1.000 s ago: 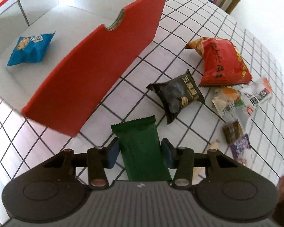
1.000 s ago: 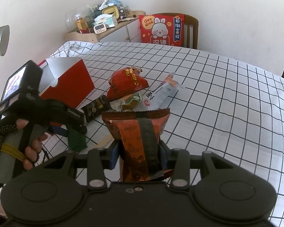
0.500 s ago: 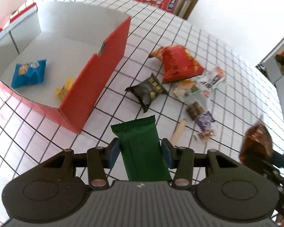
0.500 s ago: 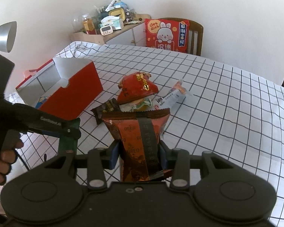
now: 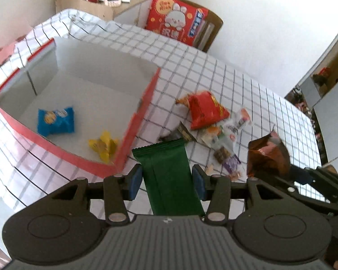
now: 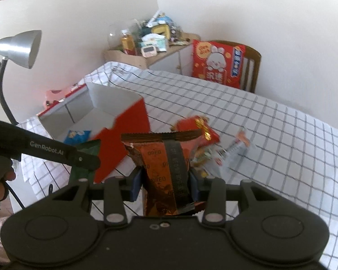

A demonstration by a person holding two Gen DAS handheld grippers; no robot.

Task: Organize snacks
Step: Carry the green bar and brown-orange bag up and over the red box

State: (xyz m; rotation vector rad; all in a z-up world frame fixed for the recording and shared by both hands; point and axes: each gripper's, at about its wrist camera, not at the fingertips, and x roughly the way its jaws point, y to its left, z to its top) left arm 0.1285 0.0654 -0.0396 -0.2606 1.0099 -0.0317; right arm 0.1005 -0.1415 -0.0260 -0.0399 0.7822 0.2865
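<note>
My left gripper [image 5: 166, 181] is shut on a green snack packet [image 5: 169, 175] and holds it in the air near the front right corner of the red box [image 5: 133, 132]. The box is open, white inside, with a blue packet [image 5: 56, 121] and a yellow packet [image 5: 103, 145] on its floor. My right gripper [image 6: 165, 183] is shut on a copper-brown Oreo packet [image 6: 164, 159], raised to the right of the box [image 6: 121, 135]. It shows in the left wrist view [image 5: 268, 155] too. A pile of loose snacks [image 5: 214, 123] lies on the checked tablecloth.
A big red pouch [image 5: 205, 110] tops the pile, with small wrappers [image 5: 227, 159] beside it. A chair with a red rabbit bag [image 6: 217, 64] stands at the far table edge. A lamp [image 6: 18, 49] and a cluttered sideboard [image 6: 151, 42] are behind the box.
Both grippers have risen well above the table with their packets. The left view now looks down into the box, and the right gripper has come close on the left one's right.
</note>
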